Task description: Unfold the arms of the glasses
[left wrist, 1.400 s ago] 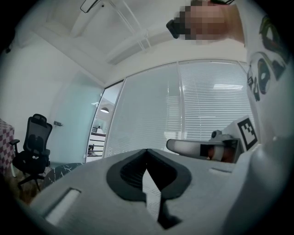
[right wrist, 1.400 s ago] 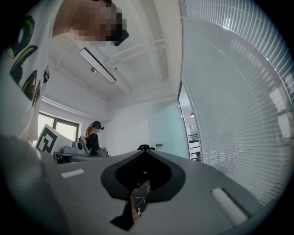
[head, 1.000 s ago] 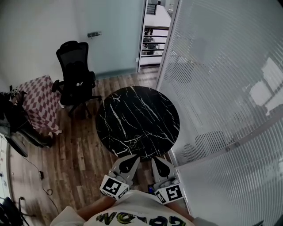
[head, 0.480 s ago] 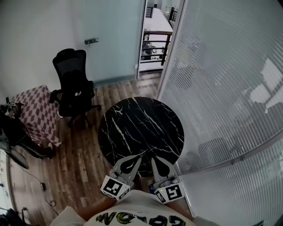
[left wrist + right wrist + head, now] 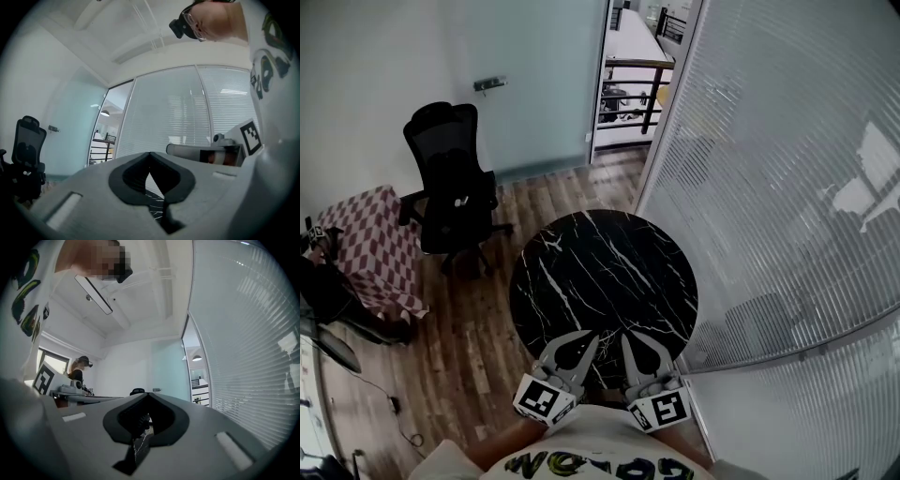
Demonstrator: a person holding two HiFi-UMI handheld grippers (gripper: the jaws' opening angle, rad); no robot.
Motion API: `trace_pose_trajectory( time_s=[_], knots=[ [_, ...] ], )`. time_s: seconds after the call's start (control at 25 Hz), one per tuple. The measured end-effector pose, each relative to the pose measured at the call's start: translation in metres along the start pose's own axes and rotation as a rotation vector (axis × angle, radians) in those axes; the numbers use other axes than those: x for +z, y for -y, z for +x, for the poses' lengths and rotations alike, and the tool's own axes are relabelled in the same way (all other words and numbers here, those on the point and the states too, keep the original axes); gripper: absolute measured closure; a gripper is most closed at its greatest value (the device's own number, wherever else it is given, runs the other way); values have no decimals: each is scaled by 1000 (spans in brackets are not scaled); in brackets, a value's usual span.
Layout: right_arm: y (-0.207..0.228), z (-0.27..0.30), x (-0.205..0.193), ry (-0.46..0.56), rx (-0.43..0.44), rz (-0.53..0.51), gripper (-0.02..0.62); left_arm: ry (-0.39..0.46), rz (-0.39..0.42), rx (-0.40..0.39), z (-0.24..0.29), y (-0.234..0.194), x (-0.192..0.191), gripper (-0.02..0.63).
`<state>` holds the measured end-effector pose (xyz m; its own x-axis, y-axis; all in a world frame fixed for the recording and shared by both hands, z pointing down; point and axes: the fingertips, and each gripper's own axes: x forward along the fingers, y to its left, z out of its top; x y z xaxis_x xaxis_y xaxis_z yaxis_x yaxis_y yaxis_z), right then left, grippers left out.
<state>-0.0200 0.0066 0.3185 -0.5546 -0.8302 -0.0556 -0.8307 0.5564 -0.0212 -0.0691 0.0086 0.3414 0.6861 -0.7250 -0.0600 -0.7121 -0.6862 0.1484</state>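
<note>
The round black table sits straight ahead, its near edge right under both tips. The left hand-held gripper and right hand-held gripper are pinched closed, holding nothing. I can't spot the glasses anywhere, so no telling which side's nearer.

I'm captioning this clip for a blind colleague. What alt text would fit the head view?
Seen from above, the left claw and right claw, both shut and empty, point at a round black marble table with nothing visible on it. A black office chair stands left on the wood floor, and a slatted glass wall runs along the right.
</note>
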Motion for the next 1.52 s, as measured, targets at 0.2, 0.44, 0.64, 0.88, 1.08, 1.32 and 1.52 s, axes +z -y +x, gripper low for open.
trace_pose_trajectory(
  time_s=[0.2,0.44,0.64,0.88,1.08,1.32,1.52],
  knots=[
    [12,12,-4,-5,-14,4,594,-10,-5,-19,16,-11,-5,604],
    [29,15,-6,-7,-25,11,594,-34,-10,-22,32,-10,-12,604],
    [46,11,-3,-9,-13,13,594,-43,-12,-21,48,0,-14,604],
    [68,7,-3,-30,7,5,594,-62,-22,-1,69,8,-20,604],
    [84,4,-8,-46,8,-5,594,-64,-24,15,82,8,-25,604],
    [86,5,-20,-73,11,2,594,-73,-18,20,82,5,-31,603],
    [81,6,-35,-106,14,28,594,-113,-36,21,78,4,-48,603]
  ],
)
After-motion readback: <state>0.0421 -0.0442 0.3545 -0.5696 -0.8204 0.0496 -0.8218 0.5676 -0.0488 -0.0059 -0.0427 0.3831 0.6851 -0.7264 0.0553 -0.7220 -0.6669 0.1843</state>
